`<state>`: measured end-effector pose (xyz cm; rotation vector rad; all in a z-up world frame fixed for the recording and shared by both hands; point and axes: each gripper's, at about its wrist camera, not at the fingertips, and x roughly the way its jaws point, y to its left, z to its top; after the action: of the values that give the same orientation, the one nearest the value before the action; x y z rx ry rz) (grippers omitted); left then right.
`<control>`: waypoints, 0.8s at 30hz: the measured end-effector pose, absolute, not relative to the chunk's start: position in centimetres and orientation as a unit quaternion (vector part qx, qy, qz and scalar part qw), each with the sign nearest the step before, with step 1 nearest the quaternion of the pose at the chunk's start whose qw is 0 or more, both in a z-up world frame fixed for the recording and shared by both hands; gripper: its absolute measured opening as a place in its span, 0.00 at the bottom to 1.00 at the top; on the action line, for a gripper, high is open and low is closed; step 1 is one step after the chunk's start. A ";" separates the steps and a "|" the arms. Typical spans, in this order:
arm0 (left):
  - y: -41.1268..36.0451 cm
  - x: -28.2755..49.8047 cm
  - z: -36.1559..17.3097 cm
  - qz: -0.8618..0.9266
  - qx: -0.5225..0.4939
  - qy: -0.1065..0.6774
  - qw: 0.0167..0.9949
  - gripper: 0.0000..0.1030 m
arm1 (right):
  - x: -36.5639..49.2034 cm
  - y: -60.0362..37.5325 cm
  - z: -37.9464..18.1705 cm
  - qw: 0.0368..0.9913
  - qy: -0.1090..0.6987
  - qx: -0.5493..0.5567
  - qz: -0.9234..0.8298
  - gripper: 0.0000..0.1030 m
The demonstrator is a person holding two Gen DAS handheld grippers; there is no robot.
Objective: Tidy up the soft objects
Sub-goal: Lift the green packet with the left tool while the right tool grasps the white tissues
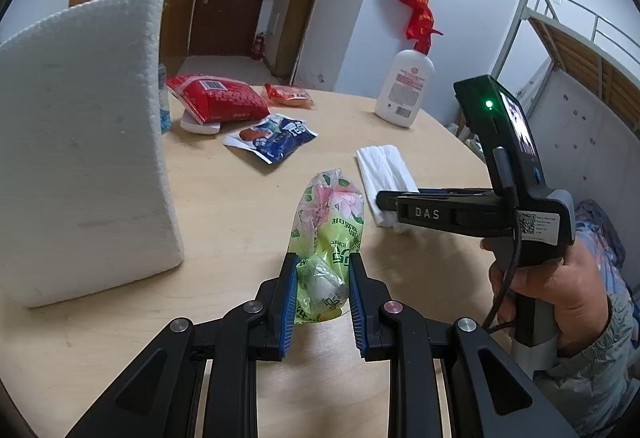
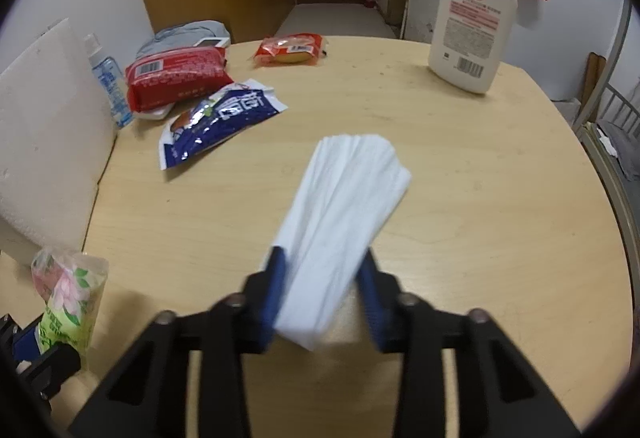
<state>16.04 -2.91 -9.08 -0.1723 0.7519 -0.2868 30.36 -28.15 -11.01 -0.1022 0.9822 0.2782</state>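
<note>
My left gripper (image 1: 323,270) is shut on a green flowered plastic packet (image 1: 330,222), whose far end points away over the round wooden table (image 1: 224,206). The same packet shows at the lower left of the right wrist view (image 2: 68,298). My right gripper (image 2: 324,270) is shut on a stack of white folded tissues (image 2: 344,206) and holds it just above the table. In the left wrist view the right gripper (image 1: 386,204) sits to the right of the packet, with the tissues (image 1: 384,170) sticking out of it.
A large white foam block (image 1: 80,142) stands at the left. Behind lie a red packet (image 2: 176,76), a blue foil packet (image 2: 216,118), a small orange-red packet (image 2: 290,48) and a small bottle (image 2: 106,78). A white lotion bottle (image 2: 472,26) stands at the far right.
</note>
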 end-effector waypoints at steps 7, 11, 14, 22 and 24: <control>-2.7 15.3 -8.6 -0.133 -0.083 0.356 0.921 0.24 | 30.0 -28.8 -11.0 0.875 0.460 -0.023 0.151 0.21; -2.7 15.1 -8.4 -0.129 -0.083 0.354 0.923 0.24 | 29.2 -29.0 -10.4 0.881 0.445 -0.009 0.162 0.21; -2.6 14.8 -8.0 -0.126 -0.083 0.349 0.925 0.24 | 28.4 -29.3 -9.5 0.886 0.432 -0.001 0.170 0.21; -2.6 14.1 -7.3 -0.121 -0.080 0.341 0.929 0.24 | 26.2 -30.1 -7.6 0.895 0.407 0.014 0.182 0.21; -2.7 13.9 -7.0 -0.119 -0.077 0.337 0.931 0.24 | 25.4 -30.4 -7.0 0.899 0.398 0.017 0.184 0.21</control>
<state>13.88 -2.66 -7.05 -0.1586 0.6906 -0.2435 25.41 -30.35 -6.98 0.0358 0.8240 0.3806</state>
